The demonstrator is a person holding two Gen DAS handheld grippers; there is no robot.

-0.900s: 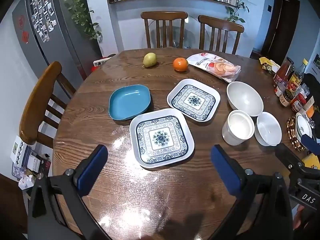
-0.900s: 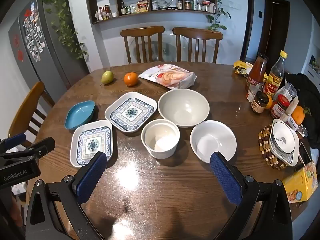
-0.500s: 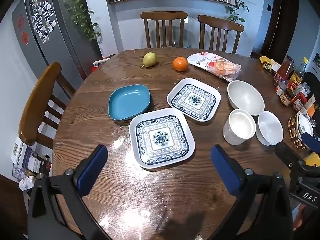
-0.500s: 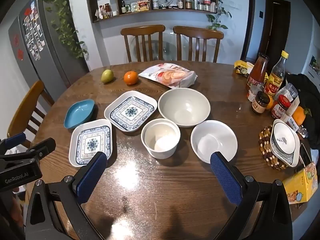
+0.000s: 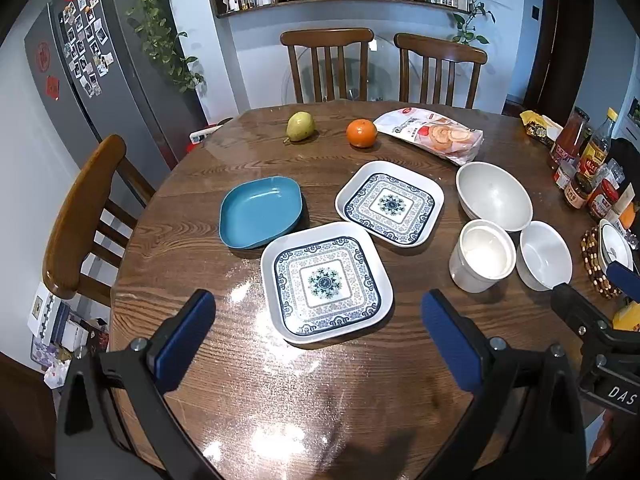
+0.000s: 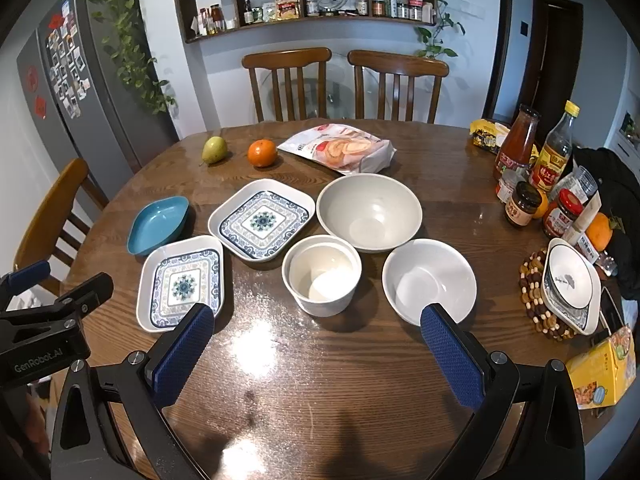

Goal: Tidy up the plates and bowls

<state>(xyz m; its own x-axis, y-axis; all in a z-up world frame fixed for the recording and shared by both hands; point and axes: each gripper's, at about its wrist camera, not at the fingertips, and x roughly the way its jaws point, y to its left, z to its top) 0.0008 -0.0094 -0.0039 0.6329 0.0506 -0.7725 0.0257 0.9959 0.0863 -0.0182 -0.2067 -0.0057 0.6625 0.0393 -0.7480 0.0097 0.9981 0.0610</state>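
Observation:
On the round wooden table [image 5: 248,384] lie two square blue-patterned plates: the near one [image 5: 325,281] [image 6: 181,282] and the far one [image 5: 390,203] [image 6: 262,219]. A blue dish [image 5: 260,211] [image 6: 158,224] sits to their left. To the right stand a large grey bowl [image 5: 494,196] [image 6: 369,211], a white cup-shaped bowl [image 5: 482,255] [image 6: 322,274] and a small white bowl [image 5: 543,255] [image 6: 429,280]. My left gripper [image 5: 318,334] hovers open just short of the near plate. My right gripper [image 6: 316,340] is open in front of the cup-shaped bowl, holding nothing.
A pear [image 5: 300,126], an orange [image 5: 361,133] and a snack bag [image 5: 434,134] lie at the far side. Sauce bottles and jars [image 6: 532,176] crowd the right edge, beside a stacked bowl on a beaded trivet [image 6: 568,284]. Chairs ring the table.
Both grippers have drifted very slightly; the dishes sit a touch lower in both views. Nothing was touched or moved.

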